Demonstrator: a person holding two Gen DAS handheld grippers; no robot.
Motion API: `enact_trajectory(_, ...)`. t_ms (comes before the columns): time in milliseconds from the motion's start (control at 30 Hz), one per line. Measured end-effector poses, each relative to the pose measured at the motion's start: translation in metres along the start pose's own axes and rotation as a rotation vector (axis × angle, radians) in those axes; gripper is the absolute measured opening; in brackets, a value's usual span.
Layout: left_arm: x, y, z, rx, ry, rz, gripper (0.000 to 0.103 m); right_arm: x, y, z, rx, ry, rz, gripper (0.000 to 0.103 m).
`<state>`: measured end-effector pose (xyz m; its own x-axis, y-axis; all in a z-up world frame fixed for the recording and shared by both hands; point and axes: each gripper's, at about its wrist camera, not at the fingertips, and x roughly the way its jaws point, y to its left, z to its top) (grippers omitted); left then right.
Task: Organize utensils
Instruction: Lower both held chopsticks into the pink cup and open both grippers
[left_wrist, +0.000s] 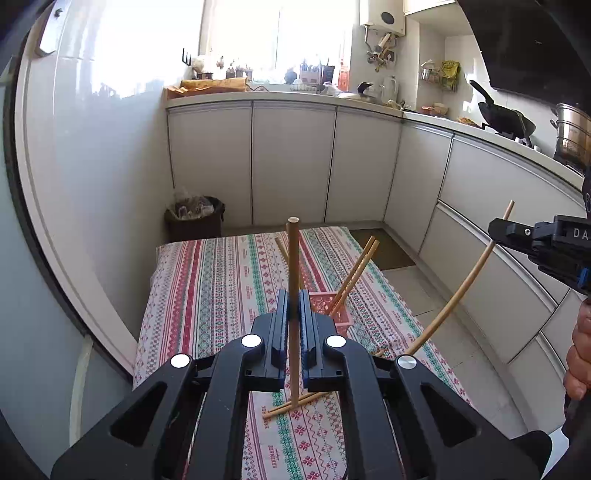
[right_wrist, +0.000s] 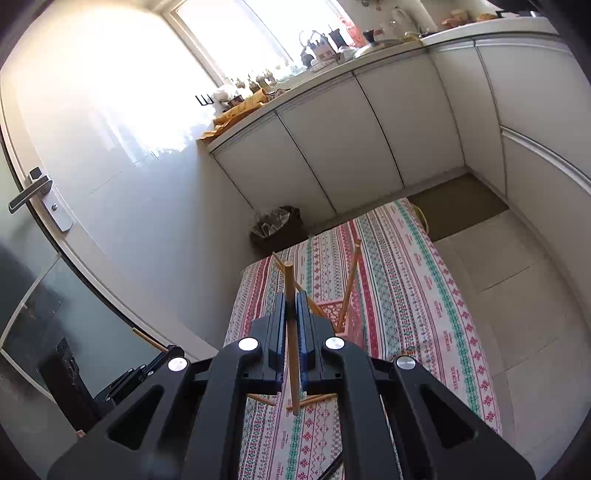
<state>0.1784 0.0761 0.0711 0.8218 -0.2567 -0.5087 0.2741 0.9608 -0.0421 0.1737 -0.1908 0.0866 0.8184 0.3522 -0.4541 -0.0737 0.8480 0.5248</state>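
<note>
My left gripper (left_wrist: 294, 308) is shut on a wooden chopstick (left_wrist: 293, 266) that stands upright between its pads, above the patterned tablecloth (left_wrist: 214, 288). My right gripper (right_wrist: 291, 308) is shut on another chopstick (right_wrist: 292, 354); in the left wrist view it (left_wrist: 496, 227) shows at the right with its chopstick (left_wrist: 461, 284) slanting down. A pink slotted holder (left_wrist: 334, 308) stands on the cloth just beyond my left gripper, with several chopsticks (left_wrist: 356, 271) leaning in it. It also shows in the right wrist view (right_wrist: 332, 308). Two loose chopsticks (left_wrist: 295, 404) lie on the cloth below my left gripper.
White kitchen cabinets (left_wrist: 291, 162) run behind and to the right of the table. A dark bin (left_wrist: 195, 218) stands at the table's far left corner. A white door with a handle (right_wrist: 31, 194) is at the left. A wok (left_wrist: 504, 116) sits on the counter.
</note>
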Motion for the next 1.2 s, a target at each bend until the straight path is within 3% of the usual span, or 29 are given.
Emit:
enact_trajectory(400,0.041,-0.022,0.059,0.006,-0.095,-0.047,0.005,0.037,0.008,0.053,-0.063,-0.145,-0.025,0.006)
enact_trajectory(700,0.113,-0.026,0.059,-0.015,-0.039,-0.079,0.005,0.112,-0.005,0.046,-0.158,-0.13,-0.075,0.006)
enact_trajectory(833,0.138,-0.021,0.049,-0.035,0.008,-0.082,0.006,0.143,-0.013,0.033,-0.16,-0.067,-0.084,0.007)
enact_trajectory(933,0.133,-0.014,0.044,-0.063,-0.008,-0.081,0.02,0.145,-0.015,0.028,-0.163,-0.059,-0.098,0.009)
enact_trajectory(1200,0.1,-0.005,0.051,-0.088,-0.05,-0.061,0.027,0.123,-0.006,0.027,-0.192,-0.07,-0.141,0.009)
